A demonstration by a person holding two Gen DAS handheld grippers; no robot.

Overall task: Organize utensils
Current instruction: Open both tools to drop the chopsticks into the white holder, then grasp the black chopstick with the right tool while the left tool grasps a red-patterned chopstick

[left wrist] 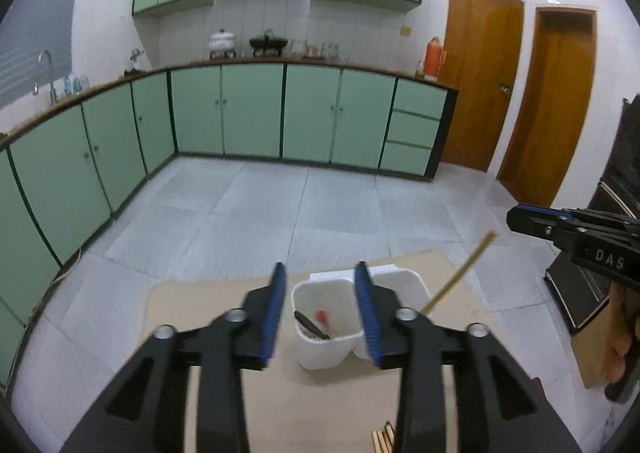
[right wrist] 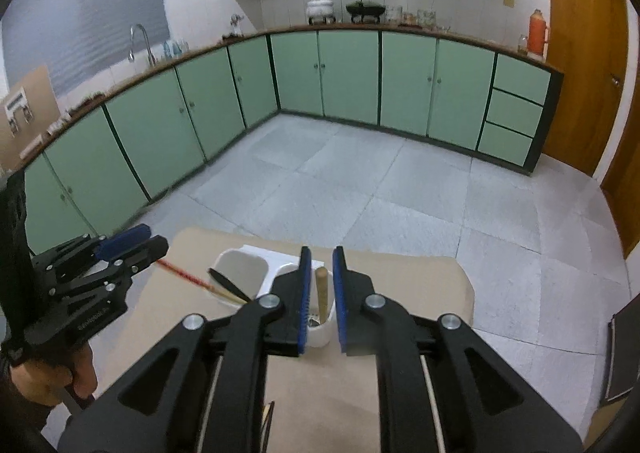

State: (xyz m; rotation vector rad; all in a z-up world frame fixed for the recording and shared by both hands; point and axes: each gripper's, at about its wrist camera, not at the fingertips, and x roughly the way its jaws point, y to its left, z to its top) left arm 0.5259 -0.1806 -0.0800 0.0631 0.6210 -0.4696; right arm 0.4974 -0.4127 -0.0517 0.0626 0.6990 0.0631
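Pointing down and forward in the left wrist view, the left hand-held gripper (left wrist: 320,311) has its blue pads set moderately wide apart, with nothing between them. Directly beyond the pads a white two-compartment utensil holder (left wrist: 320,351) stands on the tan table (left wrist: 192,301). The left compartment contains a black-handled utensil (left wrist: 310,325) and a red-tipped chopstick (left wrist: 322,319). A bamboo chopstick (left wrist: 460,273) leans out of the right compartment, tilted up and to the right. At the right edge the right hand-held gripper (left wrist: 520,219) is held level, pointing left, well above the table; the person's hand (left wrist: 618,337) grips it from below.

In the right wrist view, the right hand-held gripper (right wrist: 322,293) points down and forward over the same holder (right wrist: 276,281). Its pads stand narrowly apart with the bamboo chopstick (right wrist: 321,289) upright between them; the pads do not press on it. At the left, the left hand-held gripper (right wrist: 136,239) is held above the table (right wrist: 420,281), angled toward the holder, with the person's hand (right wrist: 52,377) below it. The red-tipped chopstick (right wrist: 180,273) and black-handled utensil (right wrist: 228,285) lean out of the left compartment.
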